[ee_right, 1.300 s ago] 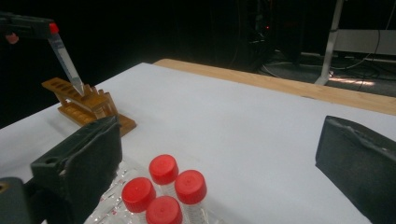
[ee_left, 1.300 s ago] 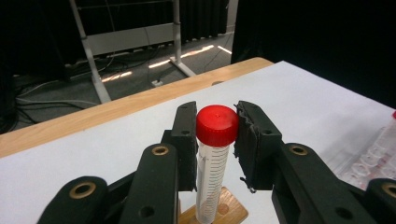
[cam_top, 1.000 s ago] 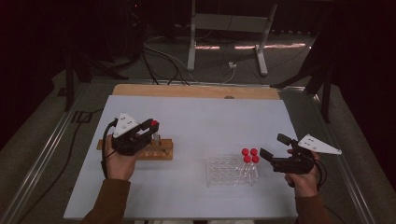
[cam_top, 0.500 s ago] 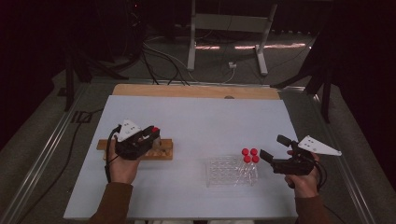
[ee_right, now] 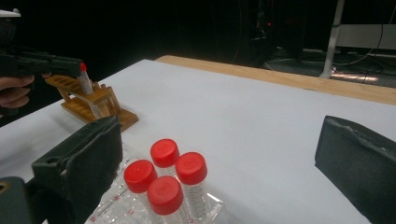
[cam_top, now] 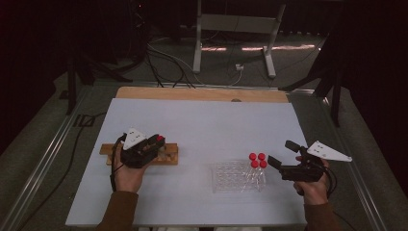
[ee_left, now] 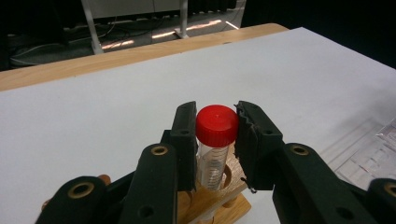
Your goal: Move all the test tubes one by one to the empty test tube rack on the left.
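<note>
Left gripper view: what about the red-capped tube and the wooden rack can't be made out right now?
- Tube bottom: hidden by the wooden rack and left gripper, so its depth in the hole is unclear.
- Rack's far holes: covered by the gripper in the high view.
- Tube contents: too small in the right gripper view.

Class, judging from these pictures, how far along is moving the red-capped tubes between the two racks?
Done: nothing clearly. In hand: the left tongs clamp one red-capped tube, seated in the wooden rack. Left: four capped tubes stand in the clear rack; the right tongs are open beside them.
</note>
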### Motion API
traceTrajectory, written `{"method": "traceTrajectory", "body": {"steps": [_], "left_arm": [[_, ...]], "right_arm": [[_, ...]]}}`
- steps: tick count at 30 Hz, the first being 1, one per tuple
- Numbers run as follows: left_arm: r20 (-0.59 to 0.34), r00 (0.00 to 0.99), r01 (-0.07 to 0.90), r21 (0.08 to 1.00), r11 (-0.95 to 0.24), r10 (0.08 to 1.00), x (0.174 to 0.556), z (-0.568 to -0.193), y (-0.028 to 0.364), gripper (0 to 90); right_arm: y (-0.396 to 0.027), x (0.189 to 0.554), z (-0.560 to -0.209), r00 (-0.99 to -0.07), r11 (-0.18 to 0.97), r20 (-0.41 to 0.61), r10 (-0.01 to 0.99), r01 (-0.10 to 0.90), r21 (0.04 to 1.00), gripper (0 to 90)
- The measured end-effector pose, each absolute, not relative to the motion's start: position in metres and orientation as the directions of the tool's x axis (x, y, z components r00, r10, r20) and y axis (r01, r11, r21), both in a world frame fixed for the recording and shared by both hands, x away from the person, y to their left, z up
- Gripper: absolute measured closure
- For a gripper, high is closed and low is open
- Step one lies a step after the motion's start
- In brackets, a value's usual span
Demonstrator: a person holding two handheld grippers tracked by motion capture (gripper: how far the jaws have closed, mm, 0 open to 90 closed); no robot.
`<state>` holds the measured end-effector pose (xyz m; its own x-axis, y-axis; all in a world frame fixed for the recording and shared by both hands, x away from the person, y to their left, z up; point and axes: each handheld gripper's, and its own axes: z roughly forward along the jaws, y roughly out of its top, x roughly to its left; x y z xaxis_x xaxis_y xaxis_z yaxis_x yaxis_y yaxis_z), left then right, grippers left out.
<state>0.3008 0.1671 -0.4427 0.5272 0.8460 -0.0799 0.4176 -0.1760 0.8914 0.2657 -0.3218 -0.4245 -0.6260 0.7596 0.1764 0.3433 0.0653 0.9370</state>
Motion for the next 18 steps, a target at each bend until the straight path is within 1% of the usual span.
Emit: {"method": "traceTrajectory", "body": {"steps": [8, 9, 10, 12, 15, 16, 18], "left_arm": [[-0.091, 0.525, 0.421, 0.892, -0.165, 0.846, 0.3, -0.446, 0.168, 70.2], [-0.093, 0.525, 0.424, 0.89, -0.166, 0.846, 0.3, -0.446, 0.168, 68.0], [-0.093, 0.524, 0.426, 0.889, -0.166, 0.847, 0.3, -0.447, 0.168, 68.0], [-0.102, 0.523, 0.428, 0.89, -0.157, 0.846, 0.3, -0.447, 0.169, 62.0], [-0.145, 0.526, 0.413, 0.905, -0.102, 0.838, 0.295, -0.445, 0.174, 50.4], [-0.153, 0.523, 0.408, 0.909, -0.089, 0.838, 0.292, -0.444, 0.176, 46.7], [-0.16, 0.535, 0.399, 0.913, -0.081, 0.83, 0.287, -0.443, 0.179, 45.1]], "right_arm": [[-0.321, 0.265, -0.426, -0.63, 0.069, 0.181, 0.755, 0.351, 0.934, 0.3], [-0.321, 0.264, -0.426, -0.633, 0.074, 0.177, 0.754, 0.349, 0.934, 0.3], [-0.321, 0.264, -0.426, -0.633, 0.074, 0.177, 0.754, 0.349, 0.934, 0.3], [-0.32, 0.262, -0.425, -0.638, 0.082, 0.169, 0.751, 0.345, 0.935, 0.3], [-0.32, 0.261, -0.425, -0.638, 0.087, 0.166, 0.752, 0.346, 0.934, 0.3], [-0.319, 0.261, -0.427, -0.635, 0.092, 0.163, 0.755, 0.348, 0.933, 2.8], [-0.319, 0.261, -0.428, -0.633, 0.095, 0.16, 0.758, 0.35, 0.932, 2.9]]}}
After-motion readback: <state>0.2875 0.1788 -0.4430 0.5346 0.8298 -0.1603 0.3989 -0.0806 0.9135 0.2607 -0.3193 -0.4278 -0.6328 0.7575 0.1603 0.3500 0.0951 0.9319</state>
